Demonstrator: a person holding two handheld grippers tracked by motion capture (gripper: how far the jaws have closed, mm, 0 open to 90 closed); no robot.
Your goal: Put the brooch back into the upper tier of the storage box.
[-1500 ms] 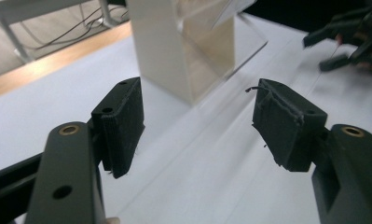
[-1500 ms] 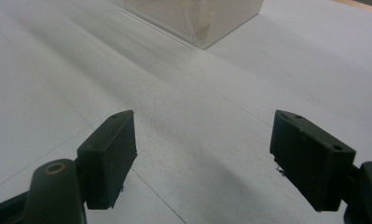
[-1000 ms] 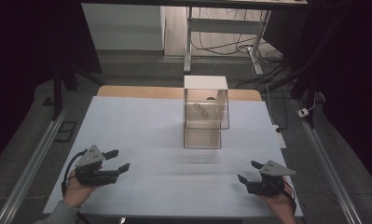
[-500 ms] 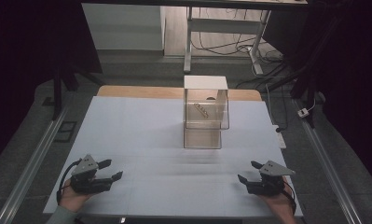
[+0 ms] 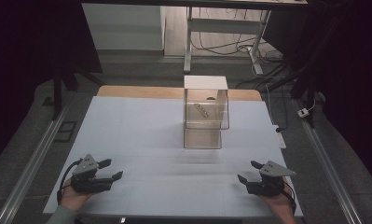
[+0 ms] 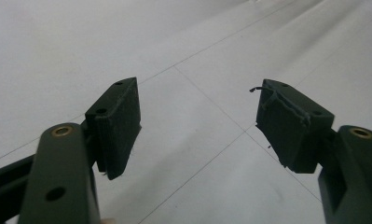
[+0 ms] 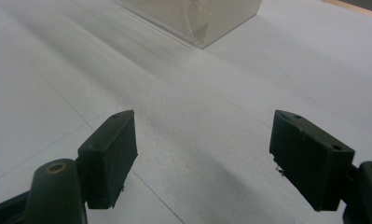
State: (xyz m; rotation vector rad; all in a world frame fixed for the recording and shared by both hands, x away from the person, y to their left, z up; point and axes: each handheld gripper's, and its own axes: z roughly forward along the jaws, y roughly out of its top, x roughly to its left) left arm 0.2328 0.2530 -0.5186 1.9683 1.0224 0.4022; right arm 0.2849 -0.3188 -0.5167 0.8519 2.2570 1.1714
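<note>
The left gripper (image 5: pixel 110 169), a black two-jaw tool with a grey three-cornered plate on top, now sits lower and nearer the front edge of the white-covered table (image 5: pixel 141 130) than it did a second ago, when the hand held it higher up the sheet; in the last half second it has kept its place. Its jaws stand wide apart with nothing between them, and in the left gripper view (image 6: pixel 197 119) only bare white sheet lies between the pads. The right gripper (image 5: pixel 249 171), the matching black tool at the front right corner, is where it was before, jaws likewise spread and empty, as the right gripper view (image 7: pixel 203 149) confirms. The clear plastic box with a white top (image 5: pixel 205 112) stands unmoved at the middle of the table, well apart from both grippers, with a small pale strip (image 5: pixel 202 110) inside it.
</note>
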